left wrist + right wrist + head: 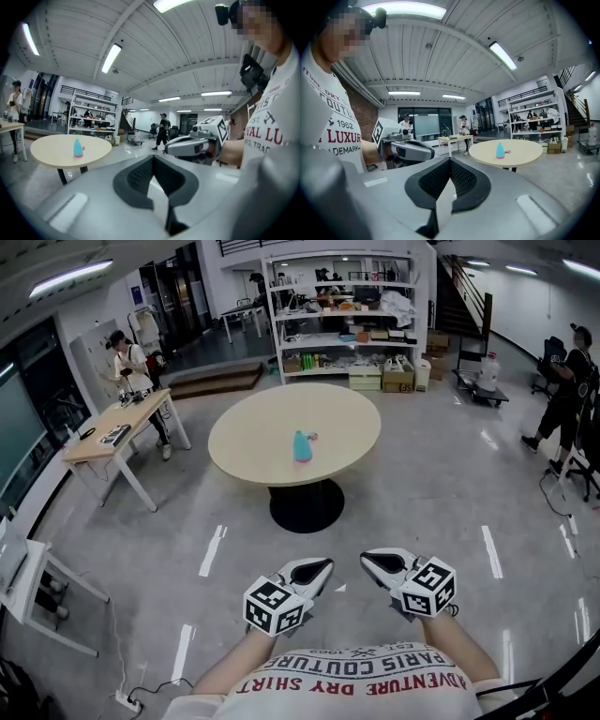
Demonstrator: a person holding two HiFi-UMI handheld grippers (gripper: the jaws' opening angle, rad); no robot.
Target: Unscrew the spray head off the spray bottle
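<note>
A teal spray bottle point(302, 445) stands upright near the middle of a round beige table point(253, 442), a few steps ahead of me. A small pinkish item point(313, 437) lies just beside it. The bottle also shows far off in the left gripper view point(78, 148) and the right gripper view point(500, 151). My left gripper point(325, 565) and right gripper point(367, 559) are held close to my body over the floor, side by side, tips angled toward each other. Both are shut with nothing between the jaws, far from the bottle.
Grey floor with white dashes lies between me and the table. A wooden desk point(112, 427) with a person point(127, 362) stands at the left, white shelving point(342, 315) at the back, another person point(567, 395) at the right, and a small white table point(28, 568) at my near left.
</note>
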